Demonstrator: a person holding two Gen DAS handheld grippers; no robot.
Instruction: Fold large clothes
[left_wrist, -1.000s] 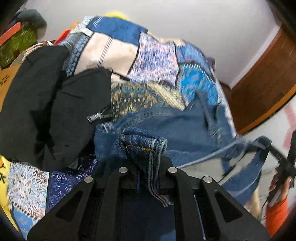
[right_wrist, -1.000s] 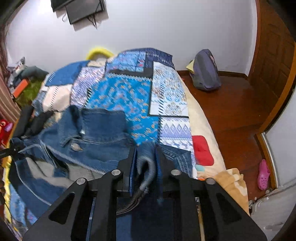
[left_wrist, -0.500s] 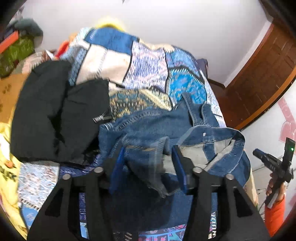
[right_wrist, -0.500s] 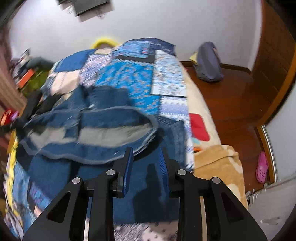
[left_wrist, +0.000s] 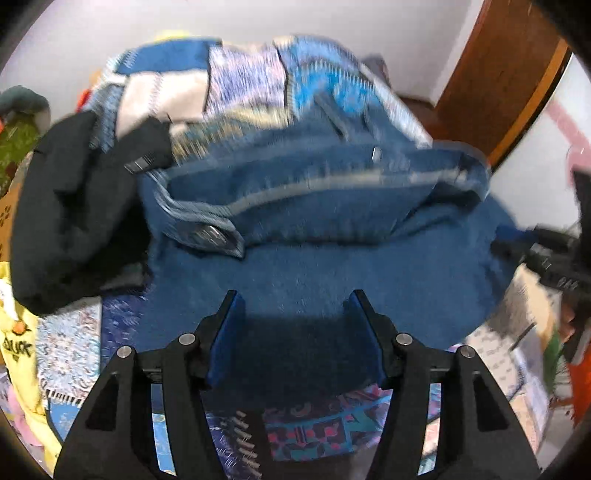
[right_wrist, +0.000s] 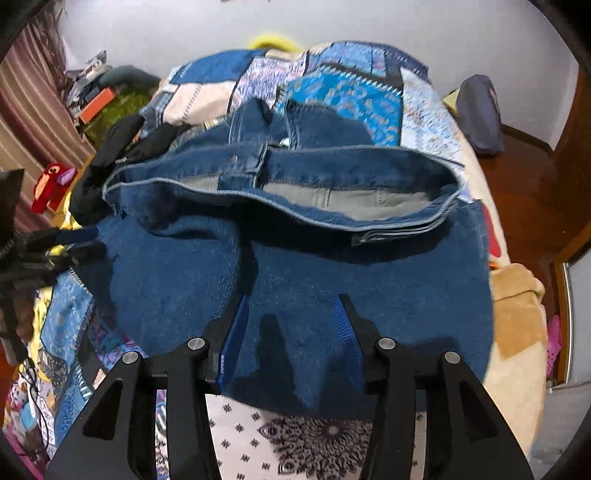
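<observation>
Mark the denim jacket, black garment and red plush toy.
denim jacket (right_wrist: 295, 280): right wrist view, flat back panel.
black garment (left_wrist: 74, 206): left wrist view, middle of the heap.
red plush toy (right_wrist: 50, 186): right wrist view, its body.

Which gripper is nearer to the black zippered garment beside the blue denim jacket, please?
Left. The left gripper, opening and empty, hovers over the denim jacket just beside the black garment; the right gripper, also opening, is over the jacket's far side.

Two black plastic grippers, left gripper (left_wrist: 295, 306) and right gripper (right_wrist: 291, 310), each with triangular cut-outs in angular arms, round silver screws at the pivots, and flat blue pads (left_wrist: 225, 339) lining the inner finger faces, ridged on the right one.
</observation>
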